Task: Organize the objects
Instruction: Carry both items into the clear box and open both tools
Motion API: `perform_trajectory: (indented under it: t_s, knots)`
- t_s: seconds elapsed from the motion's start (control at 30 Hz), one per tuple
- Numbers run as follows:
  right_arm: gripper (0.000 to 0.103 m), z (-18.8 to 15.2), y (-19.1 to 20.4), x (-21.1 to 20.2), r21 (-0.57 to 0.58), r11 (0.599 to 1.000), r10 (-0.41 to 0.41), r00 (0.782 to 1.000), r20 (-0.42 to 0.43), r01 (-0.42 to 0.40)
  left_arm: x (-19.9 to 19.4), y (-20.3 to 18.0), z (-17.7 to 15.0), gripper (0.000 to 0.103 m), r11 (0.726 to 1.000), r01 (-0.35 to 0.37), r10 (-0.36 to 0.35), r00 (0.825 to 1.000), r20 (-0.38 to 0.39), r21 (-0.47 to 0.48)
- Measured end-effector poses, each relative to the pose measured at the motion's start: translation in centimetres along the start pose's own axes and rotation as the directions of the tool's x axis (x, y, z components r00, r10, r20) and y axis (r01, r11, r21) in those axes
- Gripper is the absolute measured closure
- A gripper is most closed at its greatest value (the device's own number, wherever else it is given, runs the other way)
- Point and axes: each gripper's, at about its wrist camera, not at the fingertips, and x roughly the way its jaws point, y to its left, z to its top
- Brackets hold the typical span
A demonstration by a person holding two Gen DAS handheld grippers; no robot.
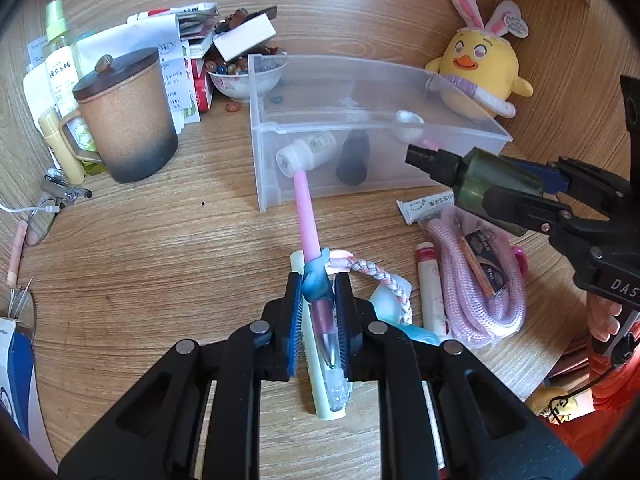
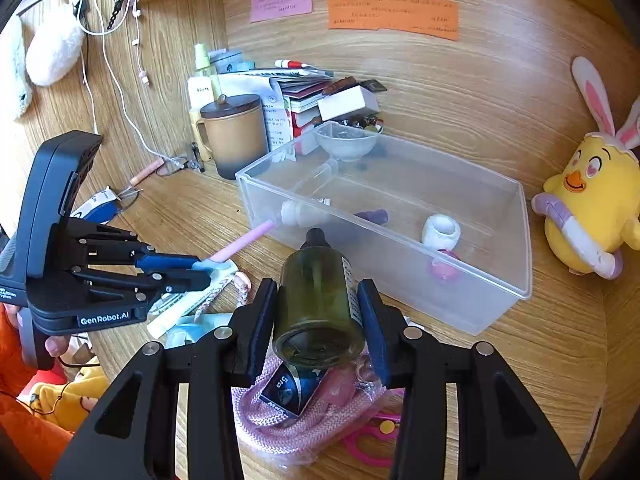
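Pink pen [image 1: 307, 216] in left fingers [image 1: 293, 322], green bottle [image 2: 318, 300] in right.

left tool [image 1: 318, 312]: clamped on pink pen [image 1: 308, 220] | right tool [image 1: 532, 196]: gripping green bottle [image 1: 480, 176] | clear bin [image 1: 360, 128]: ahead

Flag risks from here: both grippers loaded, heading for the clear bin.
1. The green bottle sits cap-forward between the right gripper pads; round glass could slip.
2. The pink pen in the left gripper nearly reaches the bin wall.
3. Both loads converge; they may collide.
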Motion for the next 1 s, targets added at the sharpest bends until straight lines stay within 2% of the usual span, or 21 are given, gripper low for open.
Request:
perform_trajectory:
  t_s: [0.17,0.53,0.7,1.0]
  knots:
    - [0.065,0.1,-0.3,-0.9,0.015,1.000,-0.005,1.000,0.023,0.004,-1.9,-0.2,0.7,0.088,1.000,0.020,-0.020,0.999,0.030,0.006]
    - [0.065,1.3,-1.8,-2.9,0.072,0.997,-0.035,0.994,0.099,0.028,-5.2,-1.5,2.9,0.088,0.998,0.003,-0.010,0.990,0.142,0.056]
    - [0.065,2.1,-3.1,-3.3,0.115,0.992,-0.073,0.990,0.120,0.059,-4.7,-1.6,5.0,0.088,0.997,-0.040,0.026,0.981,0.193,0.069]
    - [0.065,2.8,-6.4,-2.2,0.191,0.972,-0.154,0.983,0.096,0.134,-2.0,-1.1,9.8,0.088,0.998,-0.020,0.006,0.979,0.205,0.063]
